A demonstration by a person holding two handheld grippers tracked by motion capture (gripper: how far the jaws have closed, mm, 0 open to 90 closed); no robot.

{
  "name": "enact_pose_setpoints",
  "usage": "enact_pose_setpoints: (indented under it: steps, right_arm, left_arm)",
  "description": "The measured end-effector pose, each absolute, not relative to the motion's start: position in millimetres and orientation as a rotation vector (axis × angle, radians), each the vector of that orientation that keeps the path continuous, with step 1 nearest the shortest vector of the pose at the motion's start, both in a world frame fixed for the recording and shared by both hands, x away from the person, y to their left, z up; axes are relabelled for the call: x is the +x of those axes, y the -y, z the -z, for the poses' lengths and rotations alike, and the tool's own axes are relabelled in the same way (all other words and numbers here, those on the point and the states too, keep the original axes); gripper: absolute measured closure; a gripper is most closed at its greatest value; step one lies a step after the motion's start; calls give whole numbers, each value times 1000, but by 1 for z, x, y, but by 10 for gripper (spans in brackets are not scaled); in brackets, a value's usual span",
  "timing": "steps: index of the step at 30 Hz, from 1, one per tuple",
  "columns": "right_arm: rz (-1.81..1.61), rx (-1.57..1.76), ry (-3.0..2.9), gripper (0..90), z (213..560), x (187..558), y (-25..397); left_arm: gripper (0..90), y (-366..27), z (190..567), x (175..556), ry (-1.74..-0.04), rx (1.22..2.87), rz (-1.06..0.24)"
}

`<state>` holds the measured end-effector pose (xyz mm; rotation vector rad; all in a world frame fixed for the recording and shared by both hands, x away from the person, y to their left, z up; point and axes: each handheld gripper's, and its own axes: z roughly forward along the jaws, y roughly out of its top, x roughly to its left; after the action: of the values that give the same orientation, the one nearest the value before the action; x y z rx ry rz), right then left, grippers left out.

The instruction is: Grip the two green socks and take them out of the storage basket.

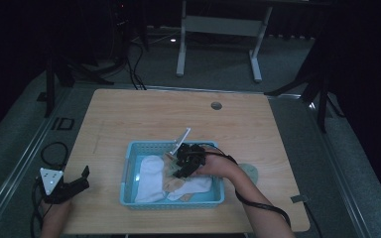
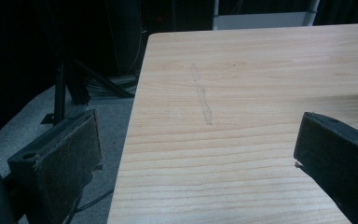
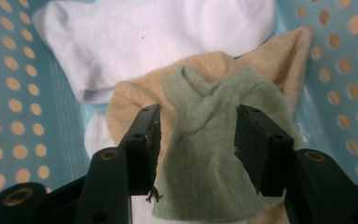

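While right gripper point(image 3: 198, 140) straddles the soft, limp green sock point(image 3: 214, 154) with jaws apart, pinch its bunched middle; left gripper point(image 2: 196, 163) gapes idle.

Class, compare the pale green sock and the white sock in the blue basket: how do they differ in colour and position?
The green sock is pale green and the white sock is plain white. The green sock lies on top of a tan sock, between the open jaws of the right gripper; the white sock lies beyond them, apart from the jaws. Both lie in the blue basket.
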<state>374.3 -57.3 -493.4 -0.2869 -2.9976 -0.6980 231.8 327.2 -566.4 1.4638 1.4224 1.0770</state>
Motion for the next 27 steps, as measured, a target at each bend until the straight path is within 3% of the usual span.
enact_pose_setpoints:
  steps: [6, 9, 13, 15, 27]
  right_arm:
    - [640, -297, 3015, 473, 501, 374, 50]
    - [626, -281, 3054, 516, 503, 373, 49]
    - [615, -265, 3065, 747, 502, 373, 48]
    - [611, -248, 3071, 803, 501, 372, 48]
    - [739, -195, 3085, 824, 469, 364, 63]
  left_arm:
    - [4, -327, 566, 232, -1422, 1464, -1077]
    - [4, -327, 566, 232, -1423, 1465, -1078]
    - [4, -327, 566, 232, -1425, 1464, -1077]
    - [4, -327, 566, 232, -1429, 1464, -1076]
    - [4, -327, 566, 232, -1428, 1465, -1077]
